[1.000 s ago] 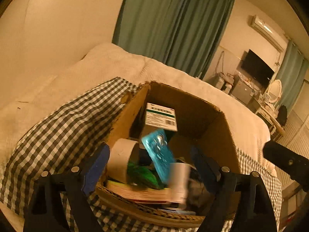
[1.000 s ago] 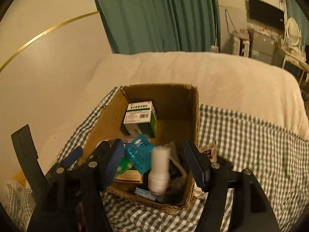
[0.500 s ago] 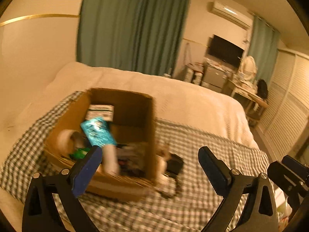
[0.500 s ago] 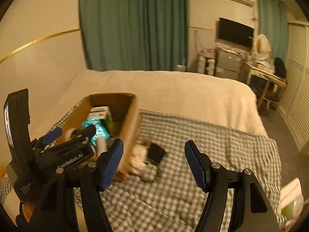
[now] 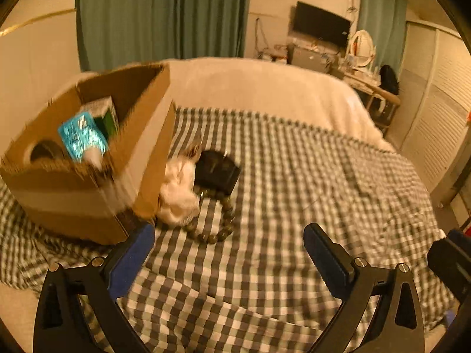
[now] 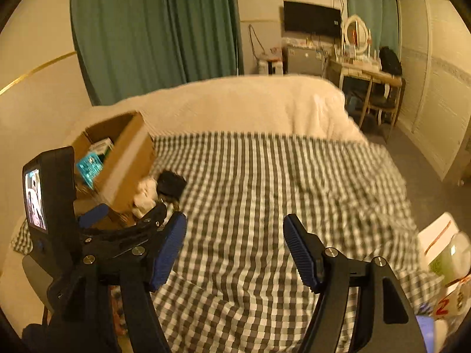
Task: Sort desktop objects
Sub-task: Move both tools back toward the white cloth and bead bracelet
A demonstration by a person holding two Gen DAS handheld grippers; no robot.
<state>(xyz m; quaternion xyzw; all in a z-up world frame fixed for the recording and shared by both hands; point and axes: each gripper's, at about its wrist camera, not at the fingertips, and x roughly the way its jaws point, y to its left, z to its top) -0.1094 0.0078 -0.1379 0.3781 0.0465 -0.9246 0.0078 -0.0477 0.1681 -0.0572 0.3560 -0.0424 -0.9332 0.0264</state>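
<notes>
A cardboard box [image 5: 138, 158] stands at the left on the checked cloth [image 5: 294, 194]. It holds a blue packet [image 5: 81, 136], a green and white carton [image 5: 103, 114] and a tape roll [image 5: 41, 153]. Beside the box lie a white fluffy thing [image 5: 176, 188], a black pouch [image 5: 217, 170] and a bead bracelet [image 5: 217, 226]. My left gripper [image 5: 228, 253] is open and empty, back from the box. My right gripper [image 6: 234, 250] is open and empty over the cloth. The box [image 6: 126, 158] and the left gripper [image 6: 97, 235] show at its left.
The cloth covers a bed with a white blanket [image 6: 235, 103]. Green curtains [image 6: 153, 29], a TV [image 6: 312, 19] and a dressing table [image 6: 368, 70] are beyond. A white box and bags [image 6: 441, 253] sit at the bed's right edge.
Both grippers have pulled back and swung right, away from the box. A white bottle that was blurred between the right fingers now lies in the box.
</notes>
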